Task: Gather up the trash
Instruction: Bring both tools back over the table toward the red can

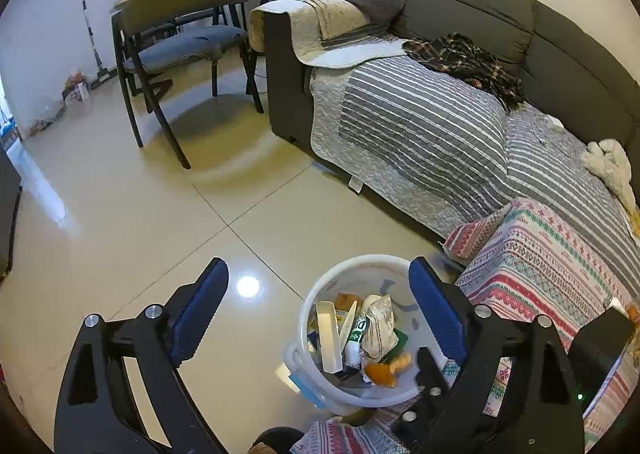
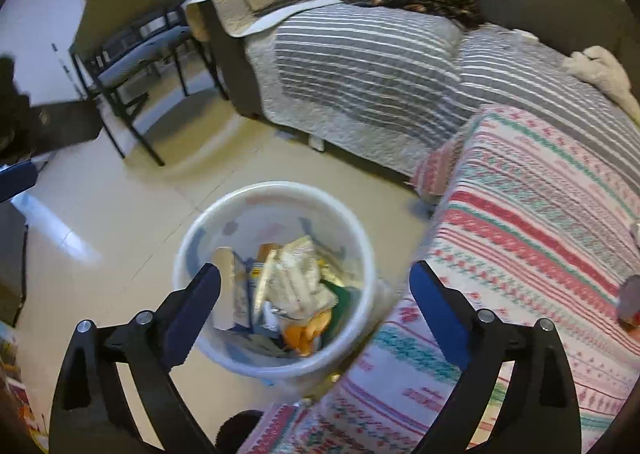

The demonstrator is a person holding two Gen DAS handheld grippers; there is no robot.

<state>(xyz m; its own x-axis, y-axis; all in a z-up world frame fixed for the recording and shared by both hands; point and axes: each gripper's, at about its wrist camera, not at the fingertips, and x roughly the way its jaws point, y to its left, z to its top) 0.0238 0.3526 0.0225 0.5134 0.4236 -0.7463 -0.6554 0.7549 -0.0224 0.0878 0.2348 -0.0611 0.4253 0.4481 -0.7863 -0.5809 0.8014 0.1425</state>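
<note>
While both the left claw point(image 1: 319, 314) and the right claw point(image 2: 316, 308) hang spread apart and empty above the white bin point(image 2: 362, 254) on the floor point(image 1: 120, 214) beside the patterned blanket point(image 2: 540, 214), collected wrappers point(image 2: 298, 282) already fill it, so little seems left.

The floor point(image 1: 120, 214) is glossy tile, mirroring a lamp. The bin point(image 2: 188, 238) looks like smooth white plastic, holding crinkled paper and foil-like wrappers point(image 2: 296, 278), though blur leaves that unsure. The sofa point(image 1: 480, 6) is matt grey cloth under a quilted striped cover point(image 1: 420, 122). The patterned blanket point(image 2: 520, 222) seems woven. Gripper pads point(image 1: 436, 310) are ribbed blue rubber or plastic on matt black arms.
</note>
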